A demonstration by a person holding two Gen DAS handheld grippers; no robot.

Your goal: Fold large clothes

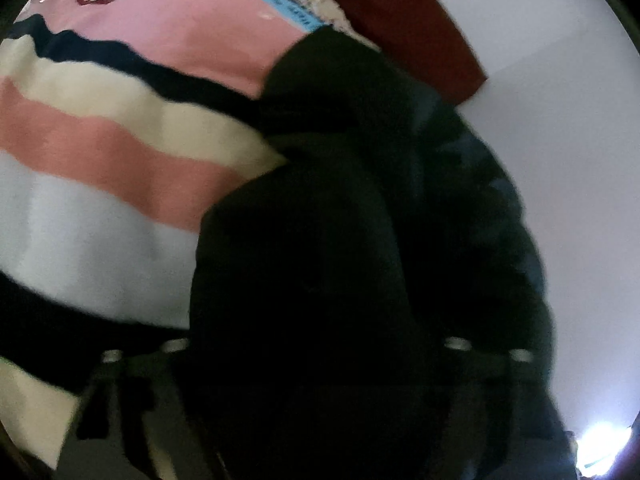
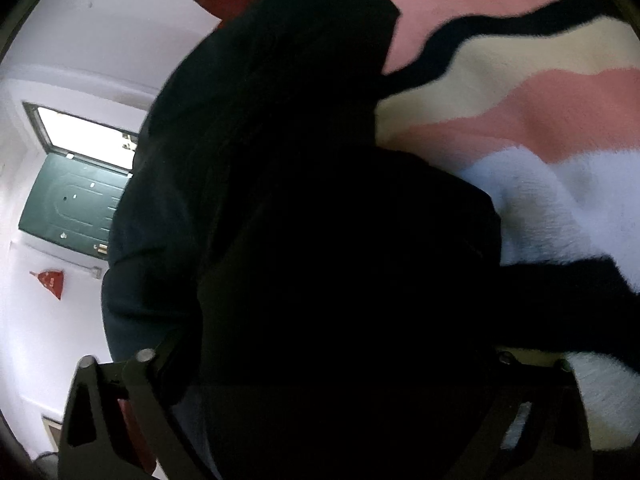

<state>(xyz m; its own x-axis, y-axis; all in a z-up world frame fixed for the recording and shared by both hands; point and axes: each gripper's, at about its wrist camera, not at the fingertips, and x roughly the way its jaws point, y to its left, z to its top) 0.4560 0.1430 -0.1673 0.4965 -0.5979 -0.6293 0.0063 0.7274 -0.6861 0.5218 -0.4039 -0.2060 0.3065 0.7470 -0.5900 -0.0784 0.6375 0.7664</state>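
A large dark, almost black garment [image 1: 340,240] fills the middle of the left wrist view and hangs lifted above the bed. It also fills the middle of the right wrist view [image 2: 304,200]. My left gripper [image 1: 312,360] is buried in the cloth; only its arms show at the bottom, and the fingertips are hidden. My right gripper [image 2: 328,364] is likewise covered by the cloth, with its arms at the bottom corners. Both appear shut on the garment's edge.
A striped blanket [image 1: 100,128] in pink, cream, white and black covers the bed, also in the right wrist view [image 2: 540,120]. A dark red headboard [image 1: 400,20] stands against a white wall. A green door [image 2: 72,204] shows at left.
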